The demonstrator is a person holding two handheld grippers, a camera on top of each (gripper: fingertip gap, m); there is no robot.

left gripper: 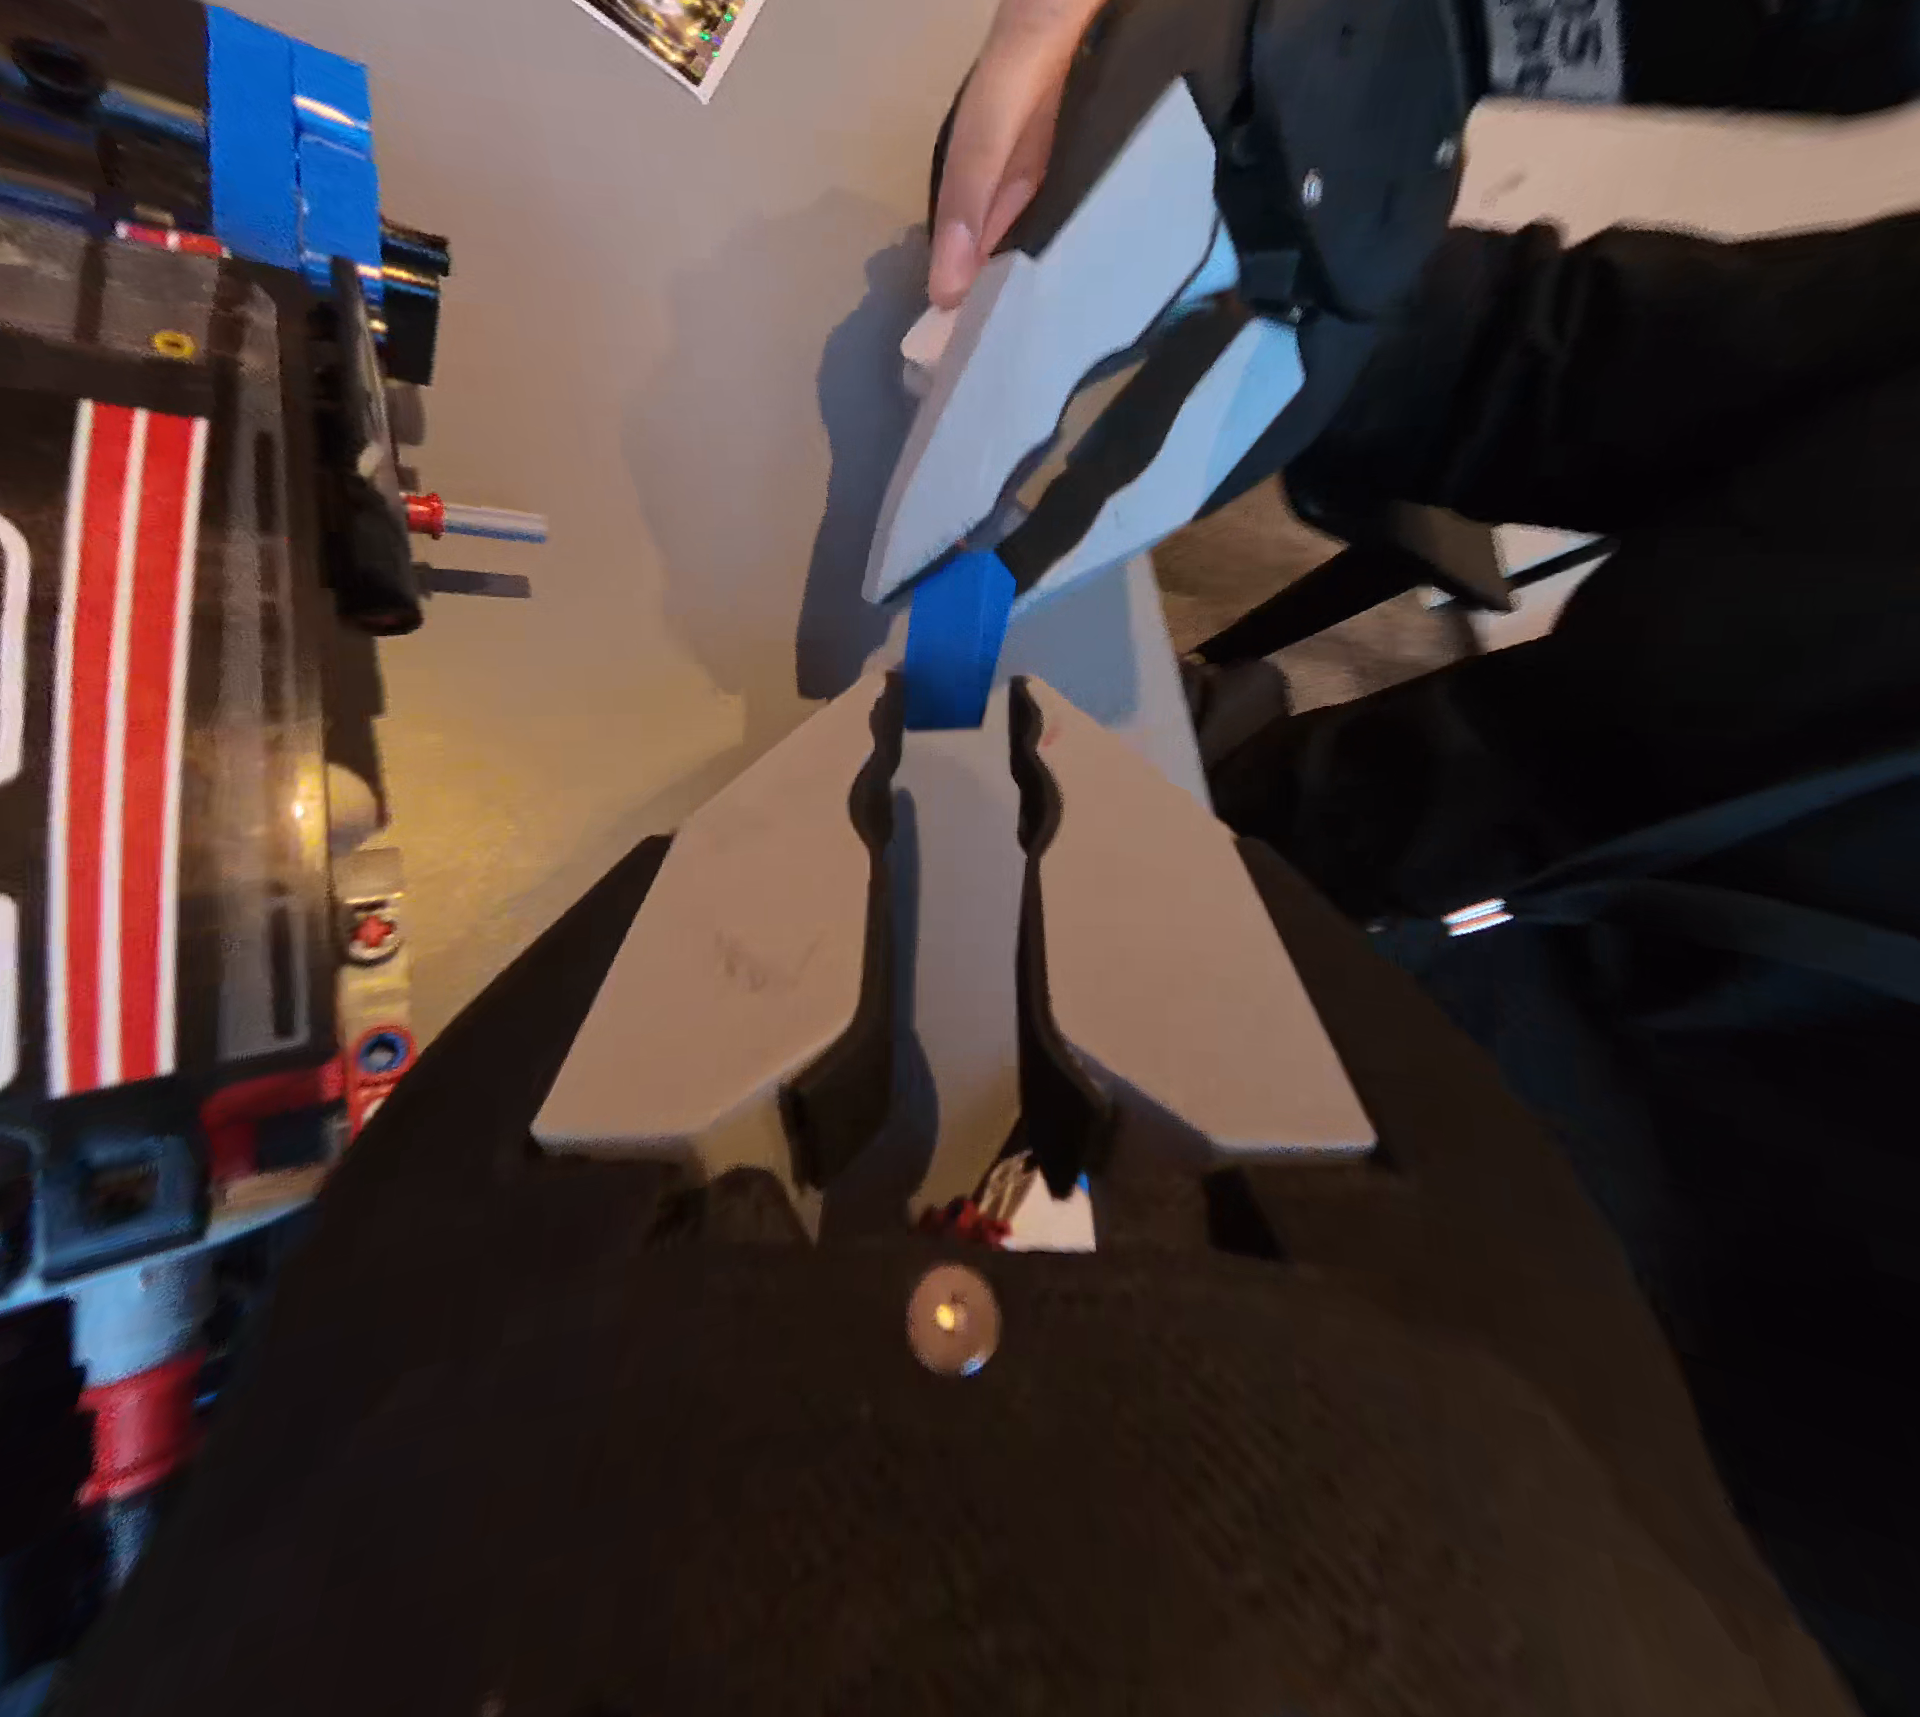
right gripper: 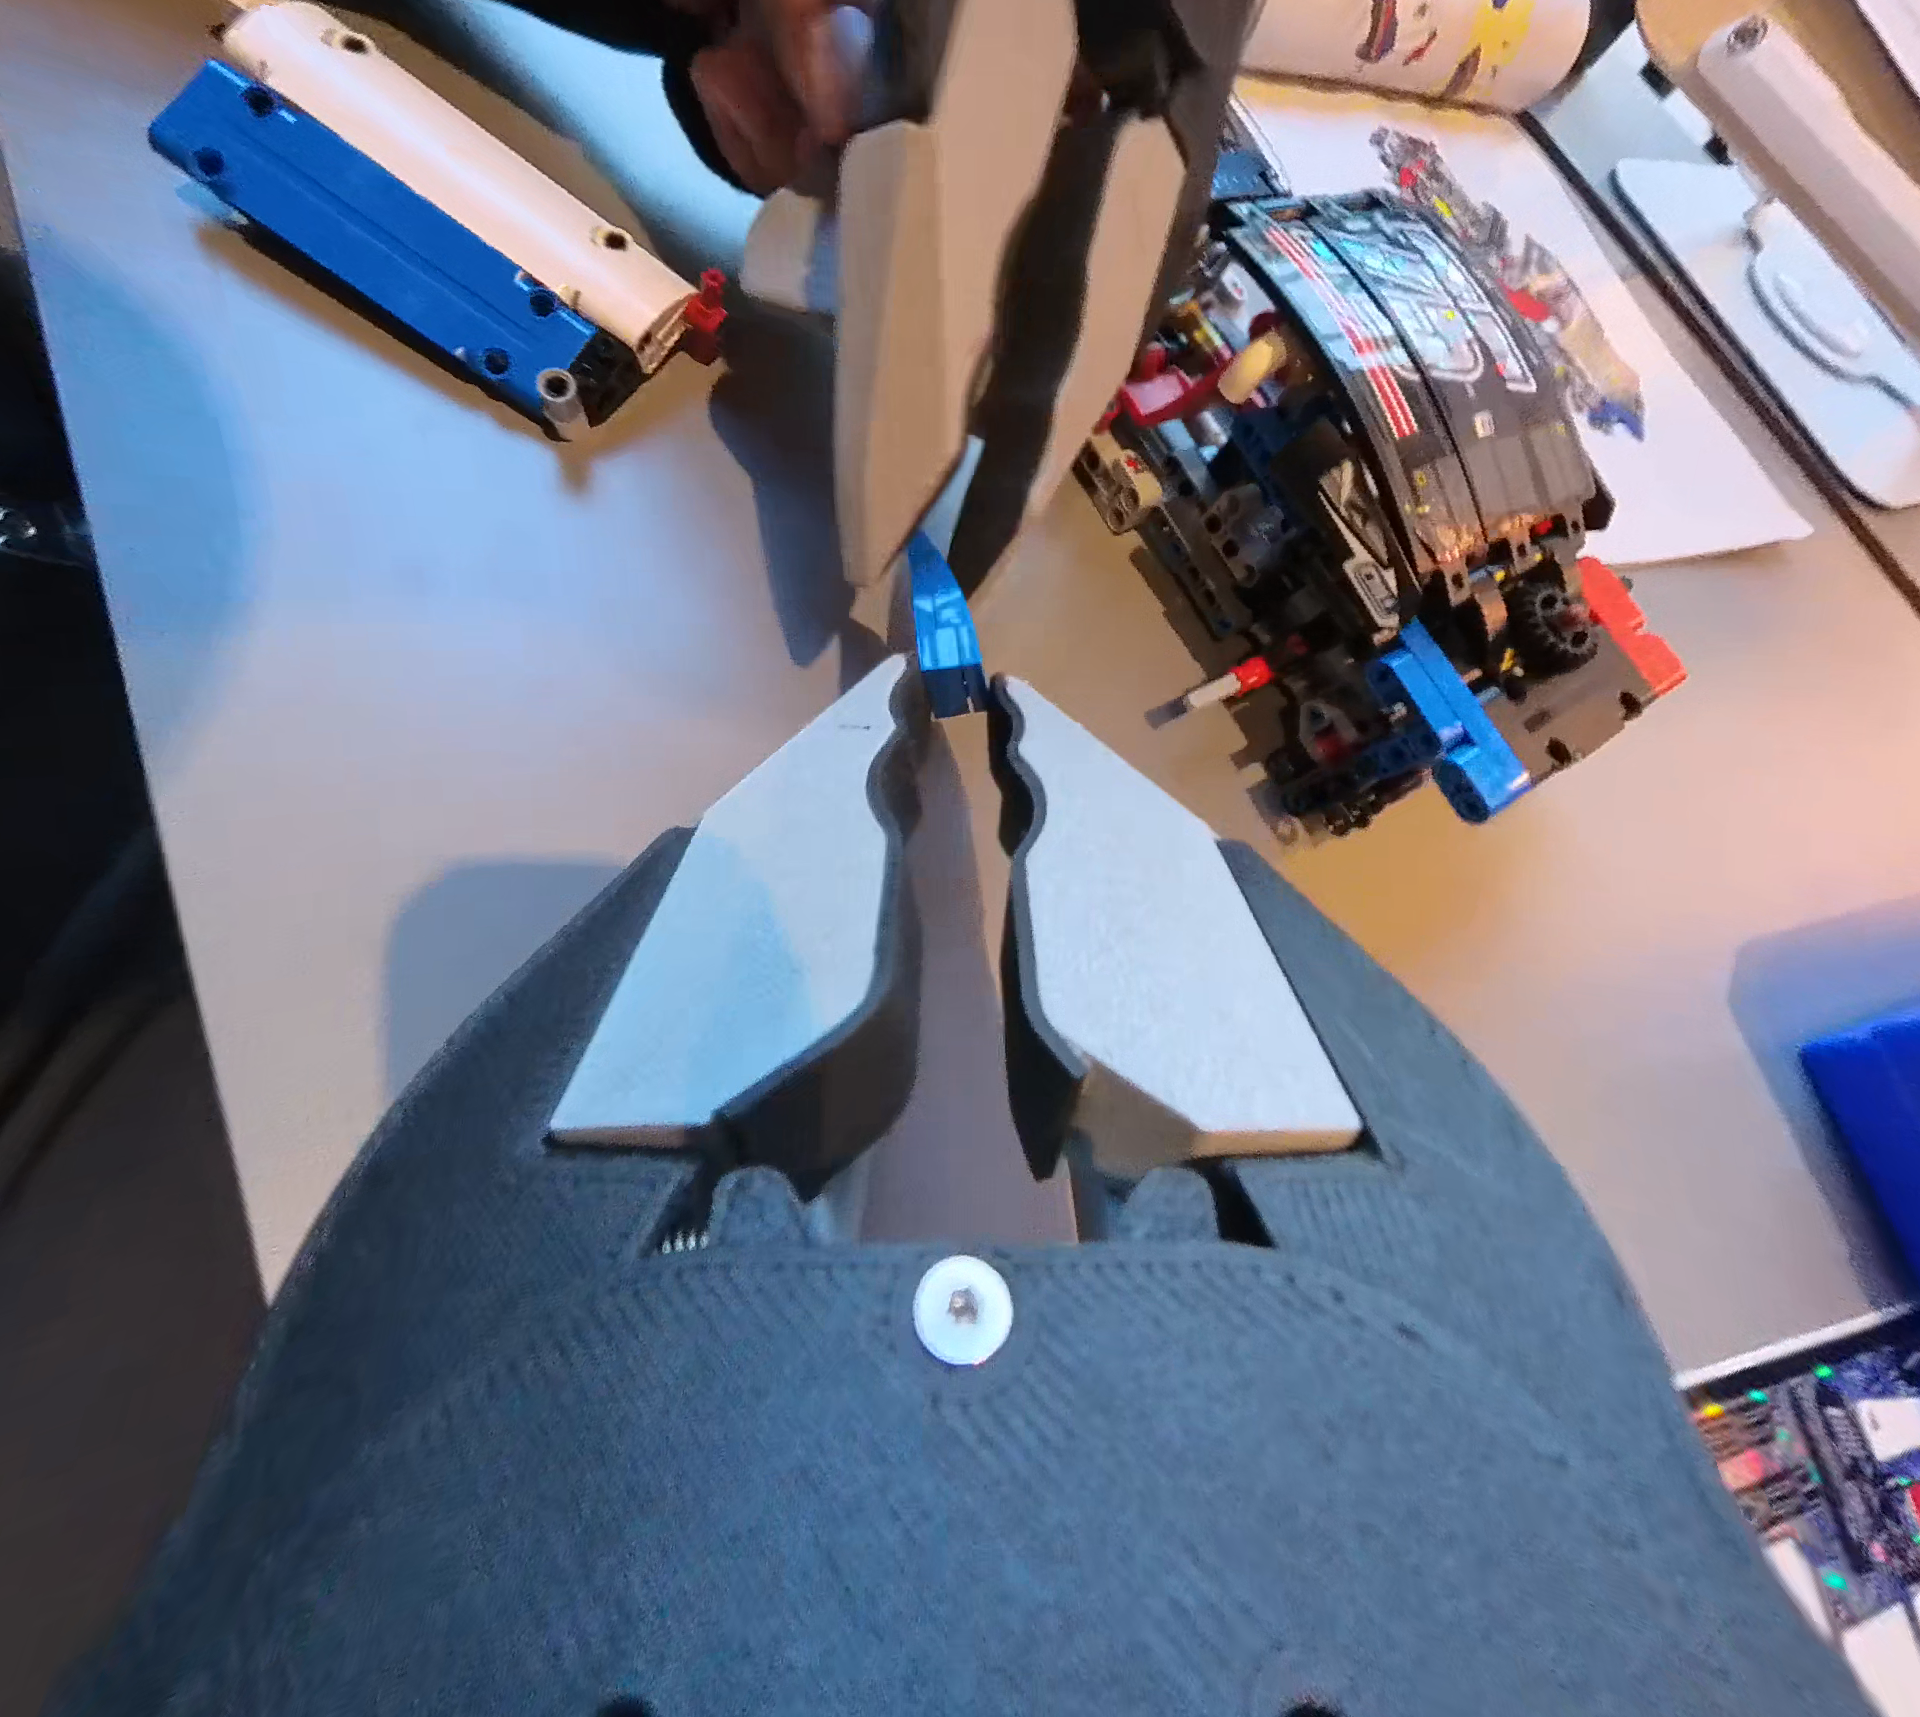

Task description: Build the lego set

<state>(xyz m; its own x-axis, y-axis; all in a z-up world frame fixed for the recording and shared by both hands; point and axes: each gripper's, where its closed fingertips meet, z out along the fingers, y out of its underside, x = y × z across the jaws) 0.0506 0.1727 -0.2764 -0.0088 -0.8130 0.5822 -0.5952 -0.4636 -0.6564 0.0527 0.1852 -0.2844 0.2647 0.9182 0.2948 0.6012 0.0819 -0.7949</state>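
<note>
**Blue piece caught between both tongs**

The left tongs (left gripper: 951, 696) and the right tongs (right gripper: 945, 696) are meeting tip to tip above the worktop (right gripper: 416, 628), and both are pinching the same small blue piece (left gripper: 951, 649), one at each end. The half-built car (right gripper: 1423, 462) is sitting just to the side of them, while a blue and white assembly (right gripper: 416, 202) is lying well apart on the worktop's far side.
</note>
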